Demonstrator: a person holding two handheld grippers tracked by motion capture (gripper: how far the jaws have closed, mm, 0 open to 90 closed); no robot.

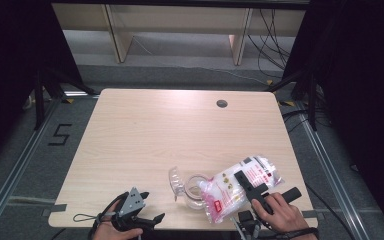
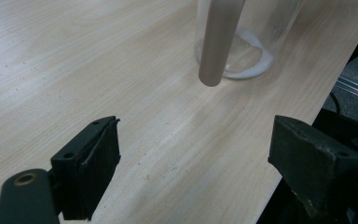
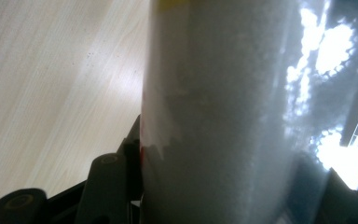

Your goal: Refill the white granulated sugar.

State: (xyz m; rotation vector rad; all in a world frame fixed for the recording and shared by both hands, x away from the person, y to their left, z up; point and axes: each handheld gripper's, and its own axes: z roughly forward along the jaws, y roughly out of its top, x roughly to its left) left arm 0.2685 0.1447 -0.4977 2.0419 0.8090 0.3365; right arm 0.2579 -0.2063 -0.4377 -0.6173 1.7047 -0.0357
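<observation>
Right gripper (image 1: 252,192) clamps a plastic bag of white granules (image 1: 240,187), tilted with its mouth at the glass jar (image 1: 195,192) near the table's (image 1: 180,130) front edge. Left gripper (image 1: 140,212) rests released, jaws wide, left of the jar.

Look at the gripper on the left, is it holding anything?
No, the left gripper has its jaws spread wide with only bare wooden table between them, short of the glass jar.

Pale wooden table (image 1: 145,135); glass jar (image 1: 196,192) standing near front edge, between both tongs, lid (image 1: 176,181) just beside.
</observation>
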